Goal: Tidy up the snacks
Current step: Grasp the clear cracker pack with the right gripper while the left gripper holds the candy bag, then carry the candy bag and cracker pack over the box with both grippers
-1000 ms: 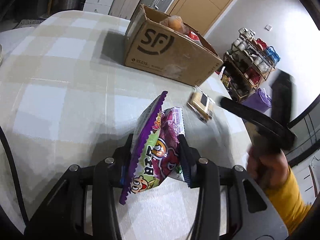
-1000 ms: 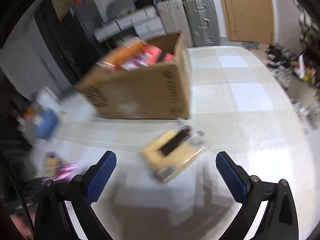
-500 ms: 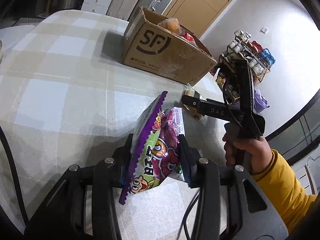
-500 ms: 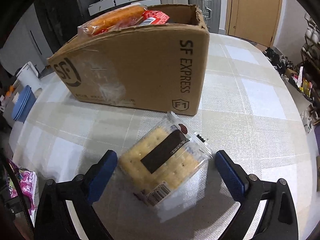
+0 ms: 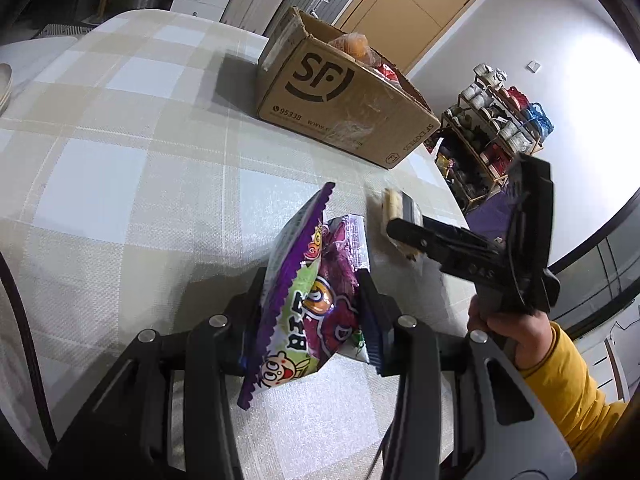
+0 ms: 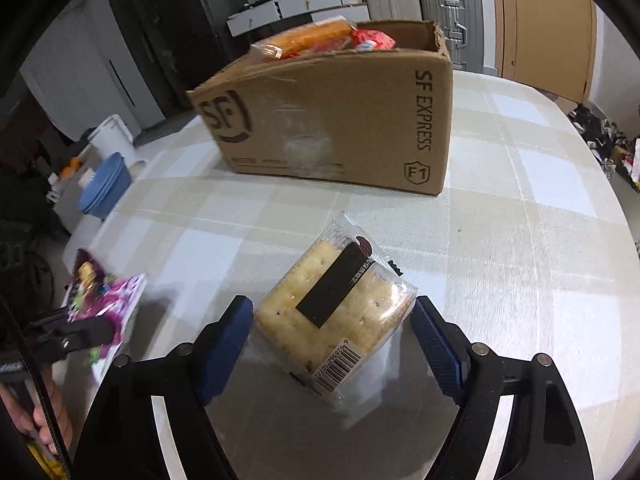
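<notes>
Checked tablecloth [image 5: 120,152]: left tongs [image 5: 316,312] pinch one candy bag [image 5: 308,300] (right tongs [image 6: 332,332] gape around one cracker pack [image 6: 336,312]).

Wide bare stretches of checked tabletop [image 5: 120,152] lie open left of the cardboard box [image 5: 344,108], which stands as the one tall obstacle at the far side, its open top already heaped with packets. Between box and cracker pack [image 6: 336,312] runs a clear strip. The right hand-held gripper [image 6: 332,332] straddles that pack, pads seemingly just clear of it. To its left, the left hand-held gripper [image 5: 316,312] and purple snack bag [image 5: 312,300] block passage.
</notes>
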